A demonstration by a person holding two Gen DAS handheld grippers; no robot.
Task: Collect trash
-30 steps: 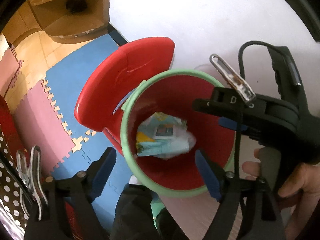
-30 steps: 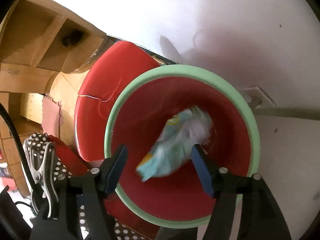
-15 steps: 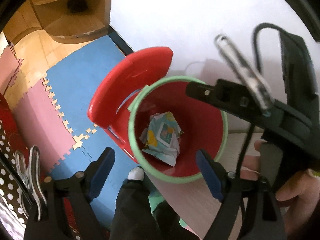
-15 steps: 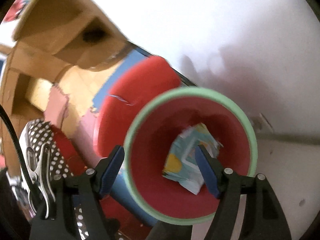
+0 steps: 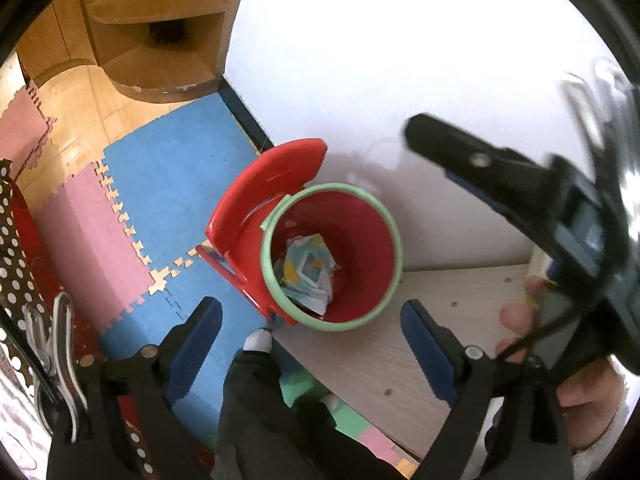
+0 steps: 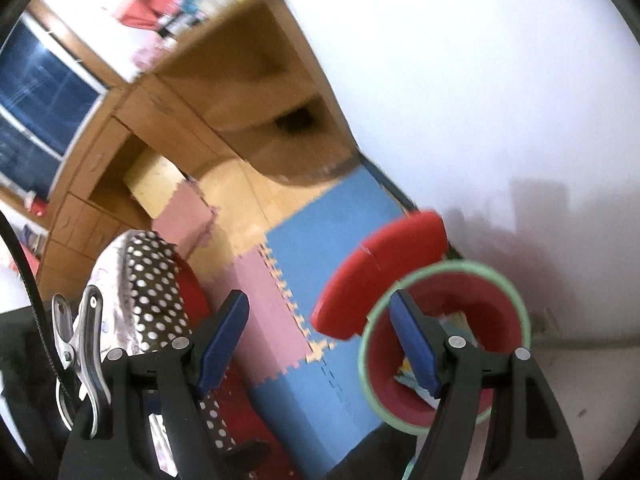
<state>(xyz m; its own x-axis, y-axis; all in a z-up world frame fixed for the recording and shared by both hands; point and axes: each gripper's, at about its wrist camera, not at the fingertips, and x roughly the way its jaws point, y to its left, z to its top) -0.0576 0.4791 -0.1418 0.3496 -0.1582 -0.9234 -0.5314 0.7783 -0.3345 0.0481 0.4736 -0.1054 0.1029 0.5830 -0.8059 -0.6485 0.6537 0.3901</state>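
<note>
A red bin with a green rim stands by the white wall, beside a red chair. Crumpled light-blue wrappers lie at its bottom. My left gripper hovers well above the bin, its jaws opening with nothing between them. The right gripper's black frame crosses the left wrist view at upper right, blurred, with a hand on its grip. In the right wrist view my right gripper is open and empty. The bin's rim shows behind its right finger, which hides part of the wrappers.
Blue and pink foam mats cover the floor left of the bin. A wooden corner shelf stands by the wall. A pale wooden board lies right of the bin. Polka-dot fabric and a person's dark trouser leg are below.
Both grippers have risen away from the bin, which now looks smaller. The wrapper that was blurred between the right fingers lies still in the bin. The right view has swung left toward the room.
</note>
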